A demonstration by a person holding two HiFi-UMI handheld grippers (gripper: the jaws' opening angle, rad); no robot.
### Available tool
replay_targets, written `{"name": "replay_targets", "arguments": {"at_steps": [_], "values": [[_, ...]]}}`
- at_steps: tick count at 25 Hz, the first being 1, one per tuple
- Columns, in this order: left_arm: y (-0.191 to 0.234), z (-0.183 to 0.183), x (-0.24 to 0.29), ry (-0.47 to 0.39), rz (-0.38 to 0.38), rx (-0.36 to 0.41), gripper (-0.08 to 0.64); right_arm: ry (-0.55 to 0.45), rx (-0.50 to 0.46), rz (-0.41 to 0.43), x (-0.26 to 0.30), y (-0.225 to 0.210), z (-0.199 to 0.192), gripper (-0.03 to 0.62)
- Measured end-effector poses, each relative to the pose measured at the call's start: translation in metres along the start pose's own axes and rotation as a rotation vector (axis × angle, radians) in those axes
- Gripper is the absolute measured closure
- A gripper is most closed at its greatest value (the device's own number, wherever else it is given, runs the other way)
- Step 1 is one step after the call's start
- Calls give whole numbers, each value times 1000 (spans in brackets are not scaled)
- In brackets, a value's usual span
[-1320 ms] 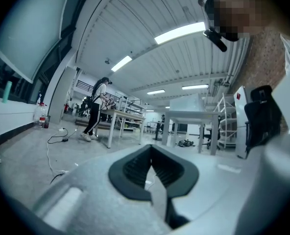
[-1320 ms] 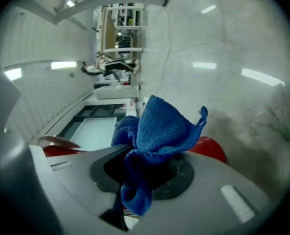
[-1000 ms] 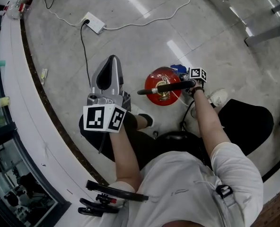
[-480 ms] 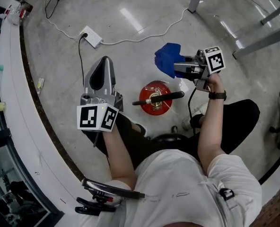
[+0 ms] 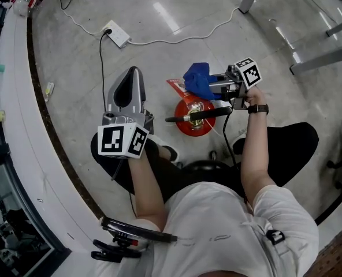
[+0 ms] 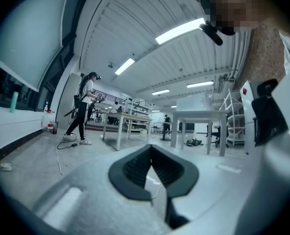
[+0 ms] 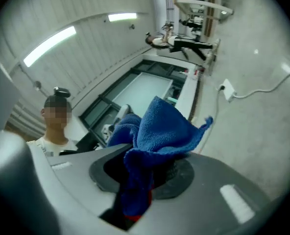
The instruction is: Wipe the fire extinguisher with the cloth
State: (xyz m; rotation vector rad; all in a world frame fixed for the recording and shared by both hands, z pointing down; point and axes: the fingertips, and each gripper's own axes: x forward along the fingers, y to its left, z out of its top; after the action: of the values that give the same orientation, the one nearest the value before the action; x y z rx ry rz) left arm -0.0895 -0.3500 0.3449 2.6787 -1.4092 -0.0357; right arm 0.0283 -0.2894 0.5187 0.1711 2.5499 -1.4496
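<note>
— What colours are on your feed?

— I've got a deep blue cloth [image 5: 197,78] at my right tool [image 7: 144,177], which is grey with black pads [image 7: 182,176]. The fire extinguisher [image 5: 195,126] is red, its lever [image 5: 201,114] black. My left tool [image 5: 133,73] is silver-grey. The cubes [image 5: 244,74] show black-and-white square markers. The floor [image 5: 159,45] is glossy pale grey.

We've got the extinguisher [image 5: 195,117] on the floor [image 5: 263,45] in front of us, between our grippers. The cloth [image 5: 197,79] sits in the right gripper [image 5: 210,85] just beside its top. The left gripper [image 5: 129,91] is off to the left, and the power strip [image 5: 117,33] is farther behind.
</note>
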Motion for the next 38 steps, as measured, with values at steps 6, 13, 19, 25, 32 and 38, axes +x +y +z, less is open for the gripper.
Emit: {"name": "replay_targets", "arguments": {"at_steps": [6,13,19,25,32,38], "values": [[3,-12,1,35,15,15,560,181,409,-602,-60,-218,-134,491],[7,-22,1,71,21,28,560,-73,464,-982,-133,-317,-214,482],[27,-19,-8,15,62,18,560,7,340,-778,-99,-272,-114,485],[34,-4,-13,-21,70,2,560,-18,102,-25,9,-38,64,485],[45,-9,-18,-16,80,-11,560,543,-233,239,60,69,-4,482],[53,-20,-21,2,100,-27,560,396,-3,125,56,-3,2,480]]}}
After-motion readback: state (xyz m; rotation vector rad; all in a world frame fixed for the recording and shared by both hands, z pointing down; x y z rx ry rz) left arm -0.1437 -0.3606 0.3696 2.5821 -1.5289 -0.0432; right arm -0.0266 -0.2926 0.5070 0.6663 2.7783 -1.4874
